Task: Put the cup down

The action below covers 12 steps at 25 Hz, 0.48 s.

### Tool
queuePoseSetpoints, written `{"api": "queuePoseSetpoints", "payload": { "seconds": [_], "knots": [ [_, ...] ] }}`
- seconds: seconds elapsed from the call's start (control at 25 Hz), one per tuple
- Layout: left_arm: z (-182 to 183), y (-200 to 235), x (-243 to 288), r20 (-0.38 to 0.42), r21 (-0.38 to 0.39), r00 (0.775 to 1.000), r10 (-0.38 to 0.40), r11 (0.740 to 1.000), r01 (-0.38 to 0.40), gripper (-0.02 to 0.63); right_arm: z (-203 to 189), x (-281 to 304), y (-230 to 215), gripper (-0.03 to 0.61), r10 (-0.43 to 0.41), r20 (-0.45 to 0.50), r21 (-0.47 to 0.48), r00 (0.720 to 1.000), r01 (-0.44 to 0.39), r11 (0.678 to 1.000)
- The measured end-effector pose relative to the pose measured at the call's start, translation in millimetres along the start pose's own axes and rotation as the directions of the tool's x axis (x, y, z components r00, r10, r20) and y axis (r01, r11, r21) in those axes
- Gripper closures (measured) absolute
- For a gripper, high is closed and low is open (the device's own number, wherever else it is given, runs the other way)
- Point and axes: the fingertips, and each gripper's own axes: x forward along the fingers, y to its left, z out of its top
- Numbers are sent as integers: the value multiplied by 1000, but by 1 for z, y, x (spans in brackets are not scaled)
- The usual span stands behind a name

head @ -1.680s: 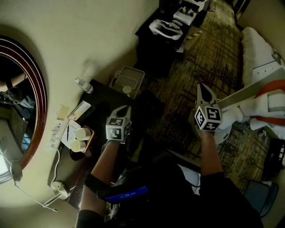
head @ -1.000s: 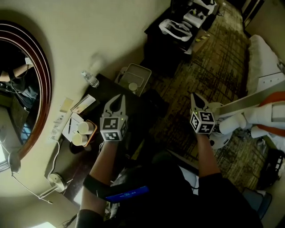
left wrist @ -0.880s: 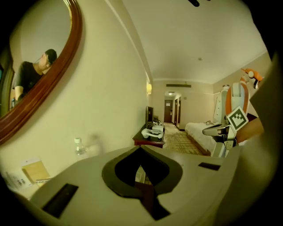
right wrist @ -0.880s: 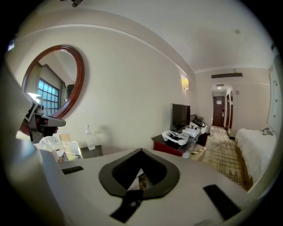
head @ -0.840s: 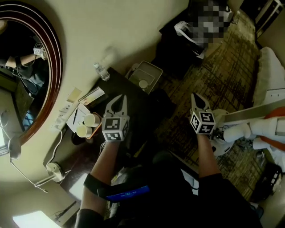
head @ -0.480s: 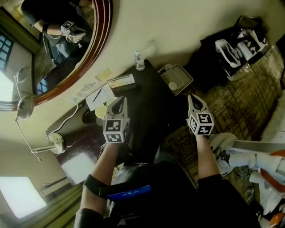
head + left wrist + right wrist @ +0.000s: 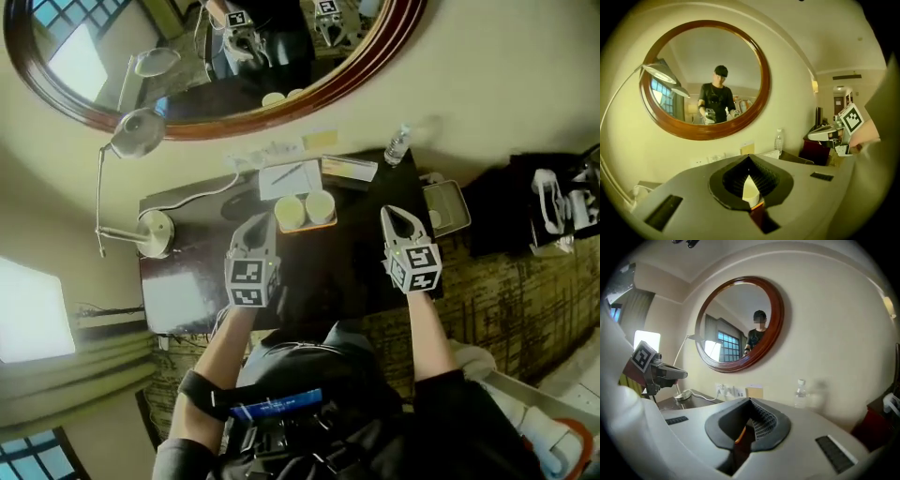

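Just ahead of my left claw [image 7: 256, 225], on the dark counter [image 7: 333, 272], the cup [image 7: 289, 213] stands upright on a small orange tray [image 7: 314, 226]. A second cup [image 7: 320, 206] stands just beside it on the right, on the same tray. Neither one is in my grip. My left claw is closed, its jaws pressed tip to tip with nothing between them. In the left gripper view the cream wall of the cup and a sliver of the orange tray show just past the closed tips. My right claw [image 7: 395, 216] is closed too and empty, held over the right part of the counter, off to the right of both cups and clear of them. Beyond the cups, against the wall, lie a few sheets of paper [image 7: 289, 176]. Beyond my right claw, at the back of the counter, a clear water bottle [image 7: 397, 146] stands upright by the wall. To the left of my left claw sits a desk lamp [image 7: 155, 228]. On the wall above hangs an oval mirror [image 7: 764, 82] in a dark wooden frame. To the right of my right claw, past the counter's edge, a grey bin [image 7: 448, 208] stands on the patterned carpet [image 7: 525, 300].
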Motion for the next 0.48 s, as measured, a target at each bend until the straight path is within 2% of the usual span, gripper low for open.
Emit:
{"api": "queuePoseSetpoints", "payload": {
  "seconds": [0.16,0.36,0.48],
  "knots": [
    [-16,22,-17,-13,-19,999,38,999,-38,612,-1,25,46,565,114,-30,-50,993,-115,992],
    [-32,34,-21,-12,-43,997,71,997,-71,612,-14,38,66,555,189,-88,-137,978,-199,970],
    [-38,36,-18,-19,-65,996,82,994,-83,612,-26,47,69,467,242,-121,-172,963,-260,950]
  ]
}}
